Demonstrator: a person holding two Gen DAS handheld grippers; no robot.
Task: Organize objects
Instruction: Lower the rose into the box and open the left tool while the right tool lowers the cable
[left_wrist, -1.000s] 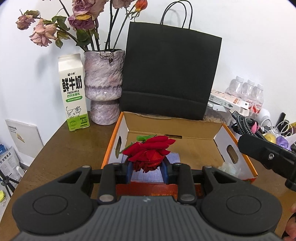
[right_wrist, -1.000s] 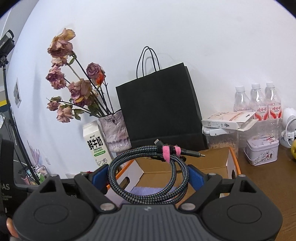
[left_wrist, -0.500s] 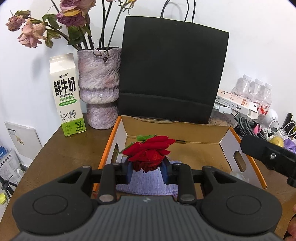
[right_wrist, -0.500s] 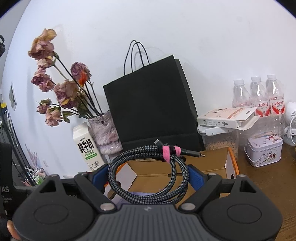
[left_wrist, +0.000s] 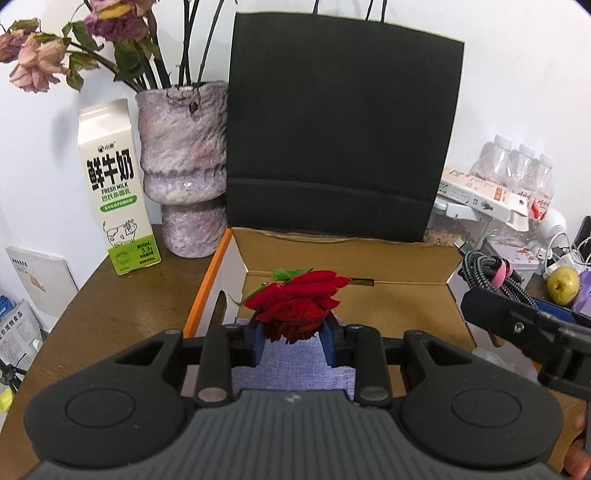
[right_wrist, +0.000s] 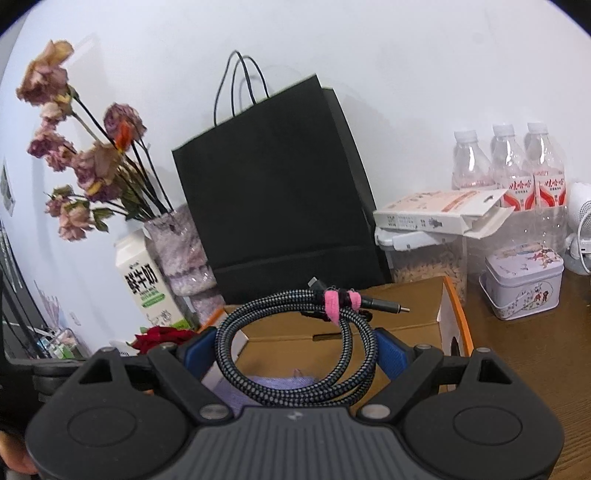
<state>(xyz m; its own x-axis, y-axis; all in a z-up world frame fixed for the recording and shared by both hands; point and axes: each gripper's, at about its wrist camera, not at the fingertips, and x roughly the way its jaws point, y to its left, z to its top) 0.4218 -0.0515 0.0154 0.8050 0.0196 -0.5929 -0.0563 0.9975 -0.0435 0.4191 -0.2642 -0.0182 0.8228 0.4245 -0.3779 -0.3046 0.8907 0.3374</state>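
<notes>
My left gripper (left_wrist: 294, 341) is shut on a red rose (left_wrist: 295, 302), held over the near part of an open cardboard box (left_wrist: 347, 254) with orange edges. A purple cloth (left_wrist: 288, 363) lies on the box floor beneath the rose. My right gripper (right_wrist: 293, 356) is shut on a coiled braided cable (right_wrist: 295, 354) bound with a pink strap, its blue pads pressing the coil's sides above the same box (right_wrist: 406, 301). In the left wrist view the right gripper's arm and the cable (left_wrist: 487, 273) reach in over the box's right wall. The rose (right_wrist: 162, 338) shows at the left of the right wrist view.
Behind the box stand a black paper bag (left_wrist: 340, 140), a purple vase of dried roses (left_wrist: 184, 166) and a milk carton (left_wrist: 114, 184). To the right are water bottles (right_wrist: 509, 166), a flat white carton (right_wrist: 439, 216) on a food container, a small tin (right_wrist: 522, 280) and a pear (left_wrist: 561, 284).
Both grippers have moved forward and slightly down toward the box, each keeping its load. The bag, vase and milk carton loom larger; the purple cloth is now under the rose.
</notes>
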